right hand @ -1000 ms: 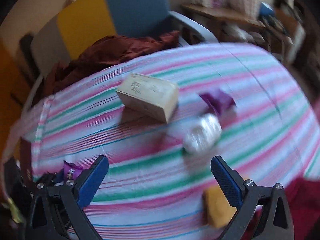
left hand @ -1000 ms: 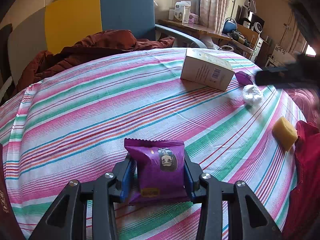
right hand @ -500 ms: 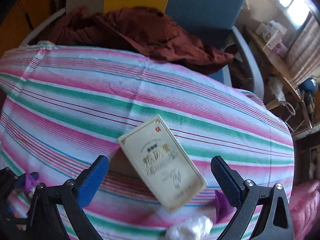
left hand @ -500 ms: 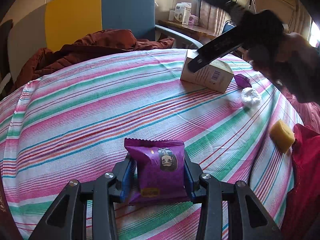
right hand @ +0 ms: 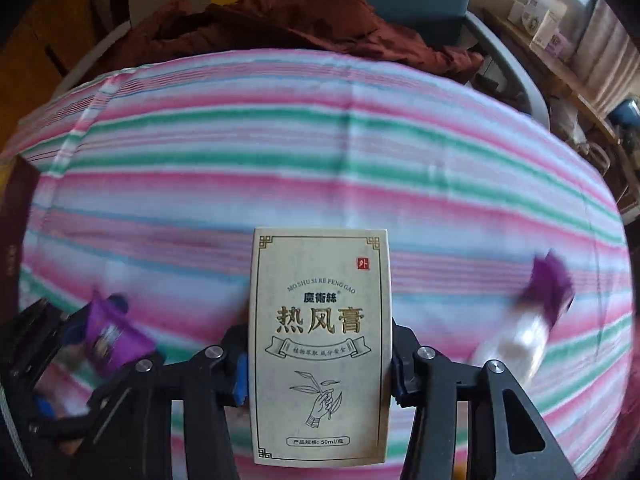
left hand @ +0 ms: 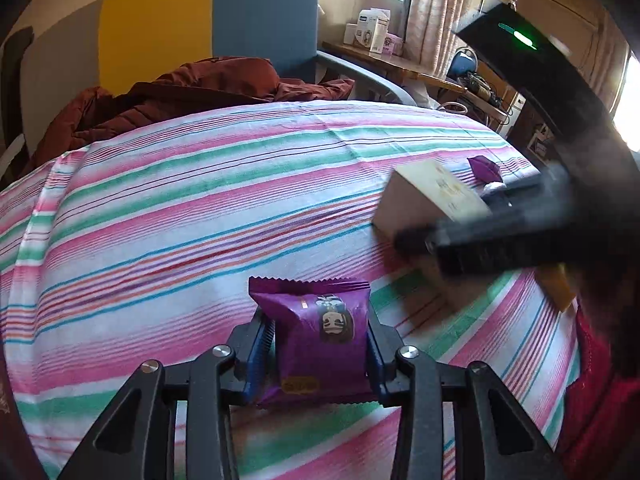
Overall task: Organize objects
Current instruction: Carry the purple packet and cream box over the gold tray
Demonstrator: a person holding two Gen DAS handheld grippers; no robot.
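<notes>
A purple snack packet [left hand: 316, 344] lies on the striped cloth [left hand: 180, 208] between my left gripper's [left hand: 319, 320] blue pads. The pads press its sides, and the jaws are closing a little tighter. My right gripper [right hand: 320, 340] points steeply down over a beige carton with gold lettering [right hand: 320, 320]. Its jaws are closing and the pads touch the carton's two long sides. In the left wrist view the carton [left hand: 424, 196] sits at the right, partly hidden by the blurred black right gripper. In the right wrist view the left gripper [right hand: 100, 332] shows at the lower left.
Right of the carton lie a small purple packet [right hand: 550, 280] and a white crumpled wrapper [right hand: 516, 340]. A yellow block [left hand: 558, 284] peeks out behind the right gripper. A red-brown jacket [left hand: 180, 96] lies at the far edge before a blue-and-yellow chair [left hand: 260, 16].
The right gripper swung over the beige carton, came down and closed from wide open onto its sides. The carton now sits turned and nearer the left gripper. The left gripper stayed put.
</notes>
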